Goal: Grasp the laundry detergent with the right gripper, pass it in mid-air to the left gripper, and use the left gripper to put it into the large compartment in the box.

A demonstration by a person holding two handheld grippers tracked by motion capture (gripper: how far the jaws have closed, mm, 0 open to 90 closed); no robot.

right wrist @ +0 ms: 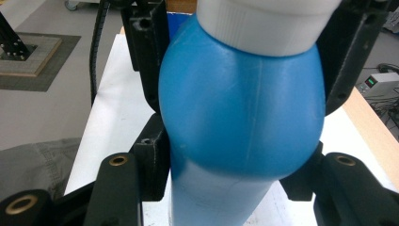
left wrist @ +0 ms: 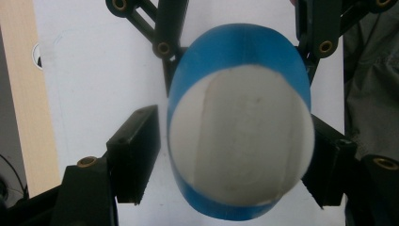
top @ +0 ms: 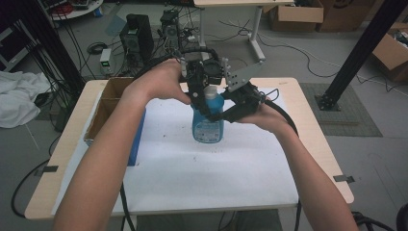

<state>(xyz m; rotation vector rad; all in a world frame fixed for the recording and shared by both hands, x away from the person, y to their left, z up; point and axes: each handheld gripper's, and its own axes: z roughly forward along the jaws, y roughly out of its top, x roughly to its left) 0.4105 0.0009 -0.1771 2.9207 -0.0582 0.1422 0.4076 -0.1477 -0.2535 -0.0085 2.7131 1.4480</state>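
Light is soft and even in the high view, dim toward the floor at the edges, with only faint shadows on the white sheet covering the table. In the left gripper view the white cap is close, blurred and slightly washed out. The blue bottle in the right gripper view carries a gentle sheen, its near edges soft.

Overhead view; two close bottle views
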